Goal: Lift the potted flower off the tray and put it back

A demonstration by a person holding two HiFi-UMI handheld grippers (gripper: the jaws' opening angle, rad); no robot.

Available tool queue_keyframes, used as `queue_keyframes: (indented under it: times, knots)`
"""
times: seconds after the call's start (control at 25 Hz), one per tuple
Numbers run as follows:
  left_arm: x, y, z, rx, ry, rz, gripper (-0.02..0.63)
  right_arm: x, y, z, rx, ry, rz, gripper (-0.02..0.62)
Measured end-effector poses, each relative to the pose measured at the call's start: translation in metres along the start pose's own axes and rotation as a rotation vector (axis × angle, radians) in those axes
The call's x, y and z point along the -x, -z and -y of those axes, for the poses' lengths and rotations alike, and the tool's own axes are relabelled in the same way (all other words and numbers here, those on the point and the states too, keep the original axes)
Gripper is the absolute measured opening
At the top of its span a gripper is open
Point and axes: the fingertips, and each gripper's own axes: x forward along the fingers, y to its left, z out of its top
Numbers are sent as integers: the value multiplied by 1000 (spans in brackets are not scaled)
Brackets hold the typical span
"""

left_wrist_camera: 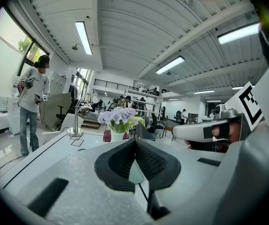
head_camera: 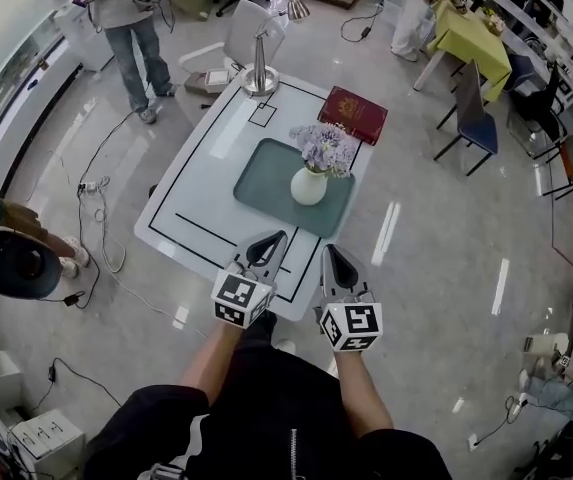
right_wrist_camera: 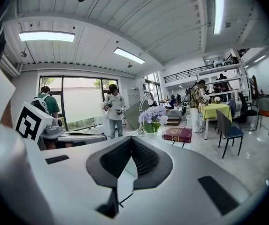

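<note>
A white vase of pale purple flowers (head_camera: 316,168) stands on a grey-green tray (head_camera: 266,183) in the middle of a white table (head_camera: 191,193). The same potted flower (left_wrist_camera: 118,121) shows ahead in the left gripper view and, as the flower (right_wrist_camera: 152,118), in the right gripper view. My left gripper (head_camera: 274,238) and right gripper (head_camera: 330,253) hover side by side at the table's near edge, short of the tray. Both have their jaws pressed together with nothing between them.
A dark red book (head_camera: 353,114) lies at the table's far right corner and a metal desk lamp (head_camera: 260,68) stands at its far end. A person (head_camera: 126,28) with grippers stands beyond the table. Chairs (head_camera: 471,118) and a yellow-green table (head_camera: 471,38) are at the right.
</note>
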Motion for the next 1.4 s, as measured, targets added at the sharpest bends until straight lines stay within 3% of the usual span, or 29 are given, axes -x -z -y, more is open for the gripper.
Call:
queue_keyframes:
  times: [0.32,0.6,0.96,1.28,1.4]
  knots:
    - [-57,1,-53,2,67,-35,6,-73,-8,21,-2,56,-32,8]
    - [-86,4,-71,4,133,-59,6,-102,-4,28,-14,96,-53,8]
    - [-110,16,-81,6,130,-81,6,-118,-2,41,-6,87,-75,8]
    - [-133,21,-71,-98,159,-59,11,-117,-8,49,14,88,-71,8]
    - [-140,23,-69,-83,177,-55,156,-116,-9,51,20,93,-73,8]
